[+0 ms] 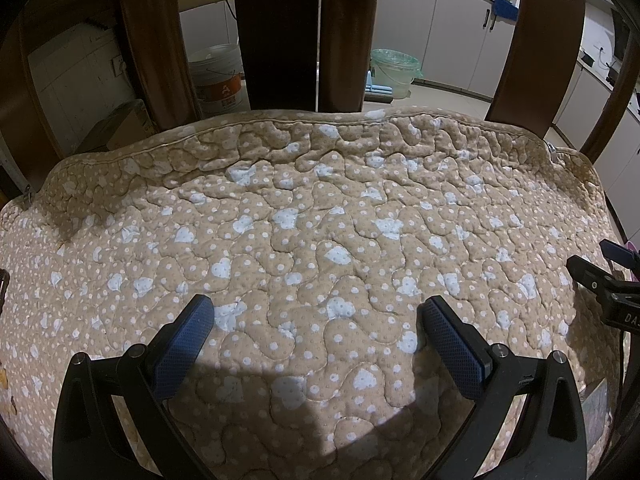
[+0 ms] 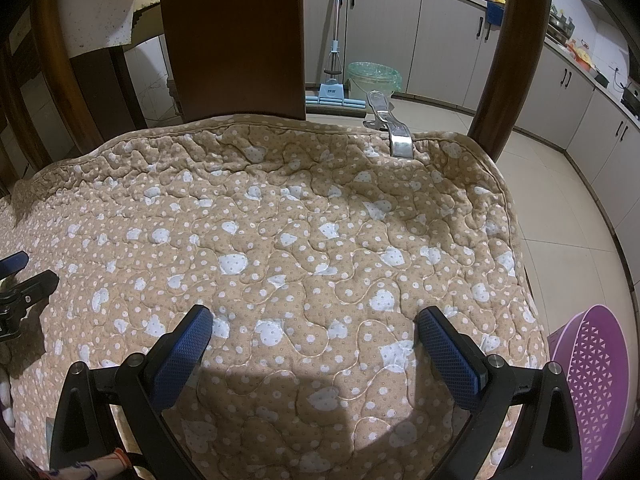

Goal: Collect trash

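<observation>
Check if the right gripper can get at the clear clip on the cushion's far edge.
Probably yes. The right gripper is open and empty, and the cushion between it and the clip is bare. The chair post stands close beside the clip, so angle in from the left.

Cushion (image 1: 320, 220) lies open — chair slats (image 1: 276, 32) wall its back.

A quilted beige cushion (image 2: 280, 220) covers the chair seat. Beyond its far edge stand a white paint bucket (image 1: 218, 76), a mop (image 2: 334, 94) and grey cabinets (image 2: 440, 36); a purple basket (image 2: 592, 376) sits right of it.
</observation>
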`<state>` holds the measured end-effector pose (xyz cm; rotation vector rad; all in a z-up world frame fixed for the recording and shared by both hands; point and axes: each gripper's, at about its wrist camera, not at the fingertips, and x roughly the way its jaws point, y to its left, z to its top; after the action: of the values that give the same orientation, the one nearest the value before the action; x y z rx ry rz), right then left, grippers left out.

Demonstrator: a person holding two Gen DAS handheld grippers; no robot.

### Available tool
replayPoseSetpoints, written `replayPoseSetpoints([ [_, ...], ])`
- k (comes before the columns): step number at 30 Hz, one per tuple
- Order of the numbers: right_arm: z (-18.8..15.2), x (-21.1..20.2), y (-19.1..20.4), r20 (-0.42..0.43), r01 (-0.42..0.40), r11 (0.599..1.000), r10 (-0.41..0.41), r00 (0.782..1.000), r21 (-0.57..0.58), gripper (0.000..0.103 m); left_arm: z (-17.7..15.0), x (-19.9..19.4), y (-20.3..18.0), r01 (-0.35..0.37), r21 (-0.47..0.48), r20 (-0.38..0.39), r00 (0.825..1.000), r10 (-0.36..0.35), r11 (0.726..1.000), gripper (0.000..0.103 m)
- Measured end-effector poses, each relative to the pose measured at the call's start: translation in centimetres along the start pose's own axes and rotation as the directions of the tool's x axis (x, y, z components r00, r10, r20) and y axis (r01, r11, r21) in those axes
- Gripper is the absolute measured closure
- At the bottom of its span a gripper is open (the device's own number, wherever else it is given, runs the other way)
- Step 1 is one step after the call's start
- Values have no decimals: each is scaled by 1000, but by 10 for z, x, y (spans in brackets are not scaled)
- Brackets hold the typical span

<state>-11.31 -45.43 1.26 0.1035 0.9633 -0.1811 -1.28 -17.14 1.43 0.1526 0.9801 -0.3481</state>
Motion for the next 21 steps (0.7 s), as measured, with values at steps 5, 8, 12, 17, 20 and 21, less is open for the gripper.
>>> replayPoseSetpoints([
  [5, -4, -4, 7, 0, 11, 1000, -11, 1000, -10, 0, -1, 0, -1, -4, 0, -2, 1000, 4, 1000, 0],
  [8, -2, -4, 6, -8, -19, 999, 19, 1000, -30, 0, -1, 0, -3, -7, 1, -6, 1000, 7, 1000, 0],
  [12, -7, -13, -12, -4, -118, 988, 119, 993, 96, 0, -1, 2, -4, -6, 4, -10, 1000, 6, 1000, 0],
  [17, -12, -25, -17, -40, -162, 981, 167, 985, 108, 1, 4, -2, -1, 19, -10, -45, 999, -19, 1000, 0],
  [20, -26, -48, -29, -4, -155, 976, 157, 988, 152, 6, 3, -26, -6, 20, -41, -8, 1000, -21, 999, 0],
  [21, -32, -59, -34, 20, -145, 975, 144, 989, 166, 6, 2, -38, -13, 12, -32, 21, 1000, -11, 999, 0],
])
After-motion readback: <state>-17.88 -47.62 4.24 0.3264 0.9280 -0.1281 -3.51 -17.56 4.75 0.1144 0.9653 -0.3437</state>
